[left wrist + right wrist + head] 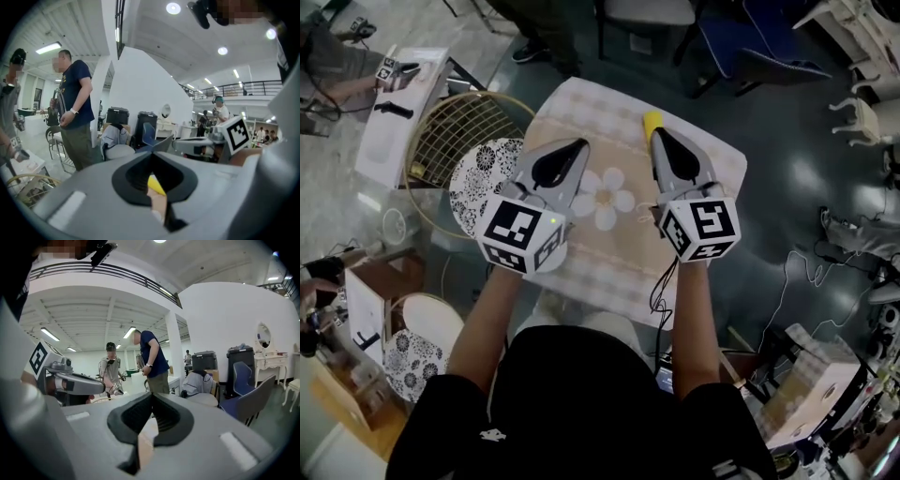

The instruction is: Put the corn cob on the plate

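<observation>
From above, my left claw (579,145) and right claw (659,134) hang over the flowered cloth (614,248) on the desk. The corn cob (652,121) lies on the cloth just past my right claw's tip, apart from the patterned plate (478,183), which overlaps a wire basket (455,117) at the left. Along my left claw, the jaws meet at the tip, holding nothing. A bit of yellow cob shows through the gap below. Along my right claw, the jaws are pressed together, empty.

Bare forearms (492,314) reach over the beige checked tablecloth (600,262); the grey plastic left gripper (583,143) and grey plastic right gripper (660,134) hover side by side, jaws pressed together.
</observation>
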### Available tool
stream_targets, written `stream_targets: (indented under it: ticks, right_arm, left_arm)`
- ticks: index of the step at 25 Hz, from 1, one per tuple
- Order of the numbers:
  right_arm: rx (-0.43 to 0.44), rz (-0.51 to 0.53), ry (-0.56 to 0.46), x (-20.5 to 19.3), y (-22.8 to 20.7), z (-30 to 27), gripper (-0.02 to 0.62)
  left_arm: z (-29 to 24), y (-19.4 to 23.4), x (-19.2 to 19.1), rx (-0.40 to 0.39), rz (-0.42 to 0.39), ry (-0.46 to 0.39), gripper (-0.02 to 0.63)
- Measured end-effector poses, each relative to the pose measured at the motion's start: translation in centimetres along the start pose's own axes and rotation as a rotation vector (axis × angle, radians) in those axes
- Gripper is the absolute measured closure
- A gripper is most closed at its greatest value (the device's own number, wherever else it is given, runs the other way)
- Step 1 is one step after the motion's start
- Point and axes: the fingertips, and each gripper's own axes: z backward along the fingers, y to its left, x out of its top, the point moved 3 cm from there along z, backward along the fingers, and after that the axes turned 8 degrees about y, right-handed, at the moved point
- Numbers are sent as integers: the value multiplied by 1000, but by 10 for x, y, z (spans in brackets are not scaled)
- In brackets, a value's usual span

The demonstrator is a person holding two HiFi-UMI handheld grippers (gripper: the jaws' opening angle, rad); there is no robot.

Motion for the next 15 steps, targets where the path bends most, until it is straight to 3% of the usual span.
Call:
stream_targets:
  ticks: [15]
  right_arm:
    - [-5,-47,113,-69,-41,-49,595]
  left_arm:
    - [-22,22,-43,46,59,78,601]
